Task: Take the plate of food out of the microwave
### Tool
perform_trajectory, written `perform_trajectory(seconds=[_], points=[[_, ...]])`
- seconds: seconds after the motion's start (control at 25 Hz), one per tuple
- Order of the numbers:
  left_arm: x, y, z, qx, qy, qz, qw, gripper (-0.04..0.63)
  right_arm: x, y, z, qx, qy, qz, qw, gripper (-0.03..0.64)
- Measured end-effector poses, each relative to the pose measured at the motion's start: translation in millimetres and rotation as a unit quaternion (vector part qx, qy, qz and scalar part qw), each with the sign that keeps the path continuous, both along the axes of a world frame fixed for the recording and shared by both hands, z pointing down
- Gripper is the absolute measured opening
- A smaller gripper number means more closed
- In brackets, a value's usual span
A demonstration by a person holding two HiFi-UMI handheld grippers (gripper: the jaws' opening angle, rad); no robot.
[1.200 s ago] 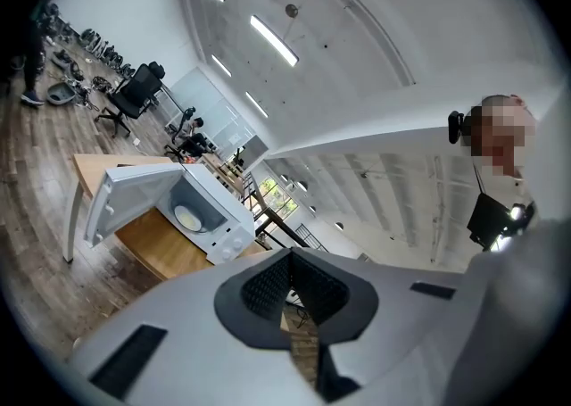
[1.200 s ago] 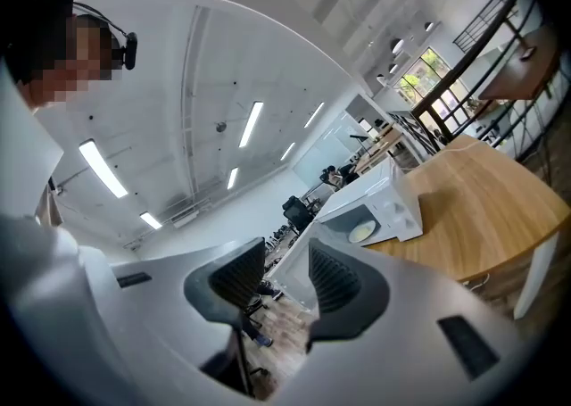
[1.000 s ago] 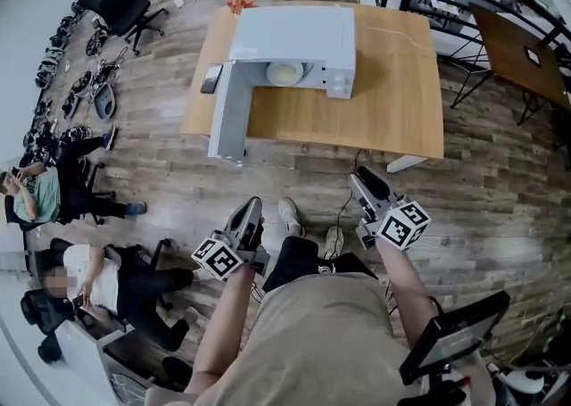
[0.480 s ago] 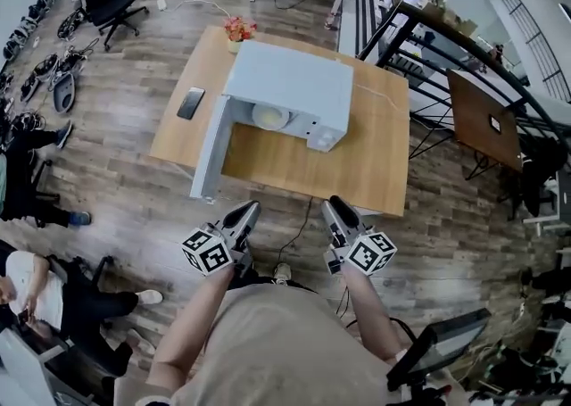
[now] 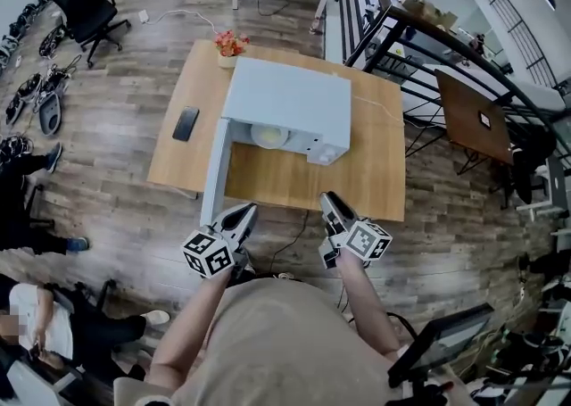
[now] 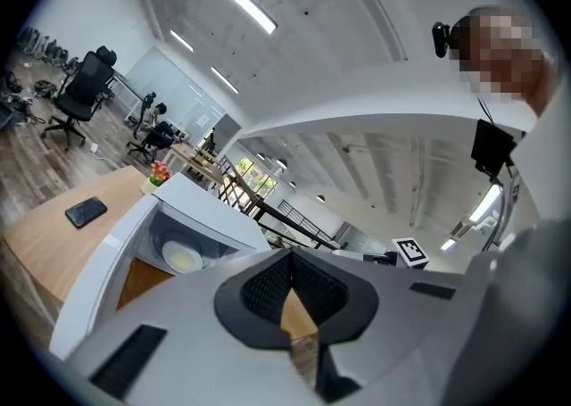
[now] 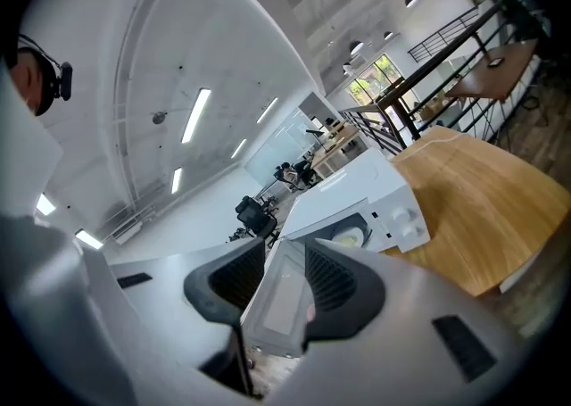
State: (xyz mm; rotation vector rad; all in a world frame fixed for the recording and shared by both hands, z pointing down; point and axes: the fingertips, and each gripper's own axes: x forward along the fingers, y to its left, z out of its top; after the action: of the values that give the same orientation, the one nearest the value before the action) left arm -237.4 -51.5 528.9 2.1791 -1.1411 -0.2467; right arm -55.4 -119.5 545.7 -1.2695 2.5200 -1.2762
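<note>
Two grippers hover just short of the table's (image 5: 379,177) near edge, touching nothing. Left gripper (image 5: 247,210): jaws pressed together, empty. Right gripper (image 5: 328,198): jaws a narrow gap apart, nothing between them. Microwave (image 5: 287,99) stands on the table with its door (image 5: 215,172) swung open. The plate of food (image 5: 268,136) sits inside it.

Head camera, high above the wooden table (image 5: 375,172), looks steeply down on the open microwave (image 5: 285,105) from some way off. The cameras on the left gripper (image 5: 245,211) and the right gripper (image 5: 328,199) sit low, facing almost level along their jaws. All three views share the microwave's open cavity and the plate (image 5: 268,136) inside.
</note>
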Motion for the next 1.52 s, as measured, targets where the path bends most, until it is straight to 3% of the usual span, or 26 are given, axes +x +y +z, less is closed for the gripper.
perform_trajectory(seconds=[0.28, 0.52, 0.76, 1.04, 1.4, 1.52], points=[[-18, -27, -7, 0.004, 0.007, 0.017, 0.9998, 0.003, -22, -22, 19, -0.027, 0.005, 0.017, 0.999, 0.144], [-34, -44, -5, 0.004, -0.022, 0.021, 0.9995, 0.003, -41, -35, 34, -0.040, 0.002, 0.012, 0.999, 0.144], [-44, -65, 5, -0.016, -0.047, -0.017, 0.9986, 0.003, -35, -65, 77, -0.067, -0.007, 0.008, 0.998, 0.144], [-35, -98, 27, -0.059, -0.052, -0.068, 0.9946, 0.003, -30, -124, 138, -0.101, -0.020, 0.014, 0.995, 0.144], [-17, -138, 56, -0.098, -0.084, -0.097, 0.9869, 0.003, -63, -178, 239, -0.140, -0.019, 0.002, 0.990, 0.144], [-16, -145, 63, -0.109, -0.091, -0.107, 0.9840, 0.003, -78, -191, 270, -0.162, -0.040, 0.009, 0.986, 0.144]])
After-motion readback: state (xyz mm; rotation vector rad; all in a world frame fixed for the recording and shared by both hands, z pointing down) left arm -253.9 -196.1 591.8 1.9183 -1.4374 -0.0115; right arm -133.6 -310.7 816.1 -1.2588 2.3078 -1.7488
